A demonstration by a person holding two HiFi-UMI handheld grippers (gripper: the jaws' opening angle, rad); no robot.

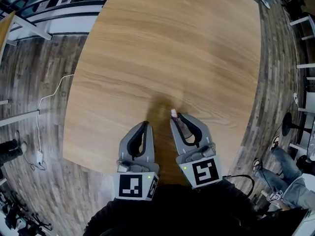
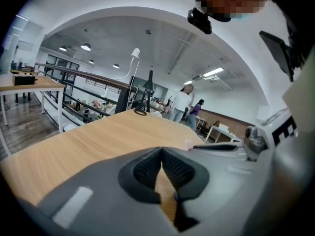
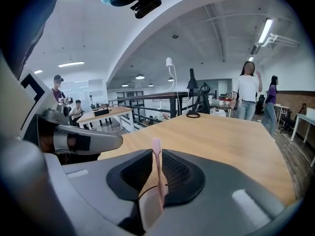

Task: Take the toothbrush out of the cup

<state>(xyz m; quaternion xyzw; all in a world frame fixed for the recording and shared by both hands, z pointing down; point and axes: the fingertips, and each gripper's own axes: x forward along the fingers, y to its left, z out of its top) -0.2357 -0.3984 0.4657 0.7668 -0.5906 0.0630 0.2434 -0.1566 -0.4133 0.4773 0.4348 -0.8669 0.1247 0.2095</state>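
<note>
My right gripper (image 1: 175, 116) (image 3: 156, 154) is shut on a pale pink cup (image 1: 185, 130) (image 3: 147, 208), which sits in the hollow between its jaws. A pink toothbrush (image 1: 173, 113) (image 3: 157, 166) stands in the cup, and its head pokes out past the fingertips. Beside it on the left, my left gripper (image 1: 144, 123) (image 2: 161, 150) is shut with nothing in it, its tips touching. Both grippers hover over the near edge of the wooden table (image 1: 172, 43).
At the far end of the table lies a black ring (image 3: 192, 115) (image 2: 141, 112) by a dark stand. A white cable and adapter (image 1: 39, 157) lie on the floor to the left. A seated person's legs (image 1: 290, 181) are at right. People (image 3: 244, 95) stand beyond the table.
</note>
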